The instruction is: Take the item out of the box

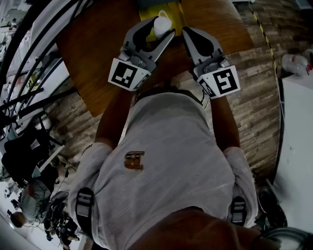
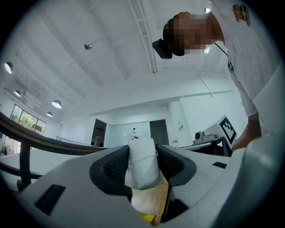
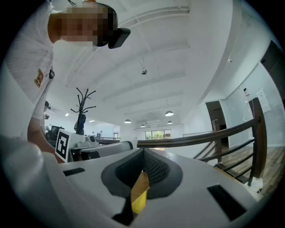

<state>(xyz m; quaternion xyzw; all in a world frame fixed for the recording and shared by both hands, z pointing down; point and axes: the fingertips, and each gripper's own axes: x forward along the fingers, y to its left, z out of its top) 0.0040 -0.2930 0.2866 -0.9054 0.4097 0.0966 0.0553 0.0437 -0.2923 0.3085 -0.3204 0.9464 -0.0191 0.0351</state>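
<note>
A yellow box [image 1: 168,10] stands at the far edge of the wooden table [image 1: 93,53]. Just above its near end, my left gripper [image 1: 159,28] is shut on a white wrapped item [image 1: 162,23]. In the left gripper view the dark pads [image 2: 116,167] press on both sides of this white item [image 2: 143,162], with a bit of the yellow box [image 2: 149,218] below it. My right gripper [image 1: 186,31] lies beside the left one at the box's near right edge. Its jaws [image 3: 143,153] meet at the tip and pinch a yellow and cardboard flap [image 3: 140,196] of the box.
The table sits on a wood-plank floor [image 1: 254,97]. Black curved railings [image 1: 29,44] run along the left. A white surface [image 1: 298,141] lies at the right, and a pale object [image 1: 295,62] rests on the floor beyond it. The person's torso fills the lower middle.
</note>
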